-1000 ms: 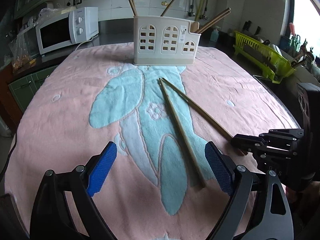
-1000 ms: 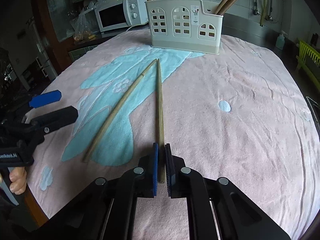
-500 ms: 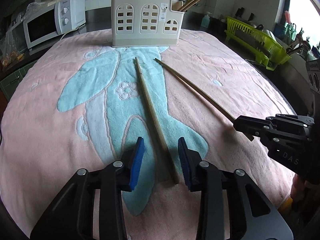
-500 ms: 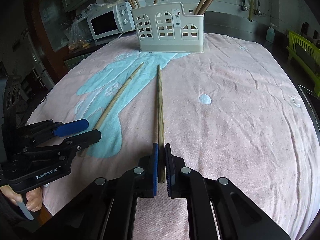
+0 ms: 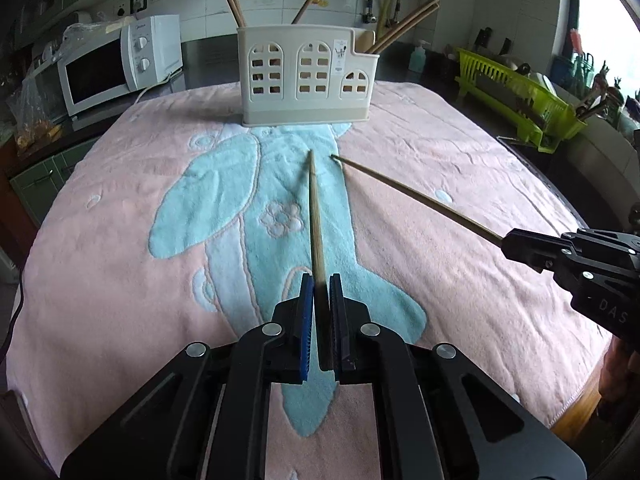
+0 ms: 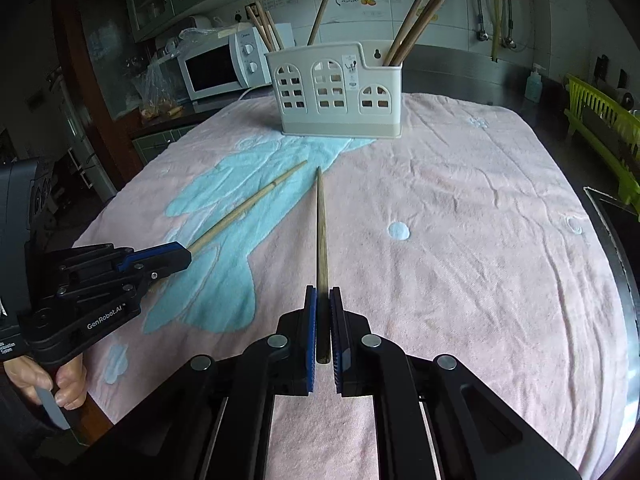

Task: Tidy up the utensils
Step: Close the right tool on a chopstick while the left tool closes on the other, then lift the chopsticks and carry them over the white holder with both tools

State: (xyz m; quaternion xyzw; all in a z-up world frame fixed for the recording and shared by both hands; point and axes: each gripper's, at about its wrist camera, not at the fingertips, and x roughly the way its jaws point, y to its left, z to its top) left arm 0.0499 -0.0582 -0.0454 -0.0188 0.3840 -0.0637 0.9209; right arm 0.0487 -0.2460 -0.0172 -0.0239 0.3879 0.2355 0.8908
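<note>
- Clamping one chopstick [image 5: 315,216] by its thick end, the left claw [image 5: 320,292] aims it at the caddy [image 5: 304,80].
- Right claw [image 6: 322,300] pinches the second chopstick [image 6: 321,224] likewise, presumably for slotting tip-first.

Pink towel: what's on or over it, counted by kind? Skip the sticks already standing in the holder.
Loose chopsticks: 2 (left chopstick, right chopstick)
Grippers: 2 (left gripper, jaws closing on the left chopstick; right gripper, holding the right chopstick)
Utensil holder: 1
Total: 5

Utensil holder [image 5: 306,76] behind 2 chopsticks [image 5: 316,220]
</note>
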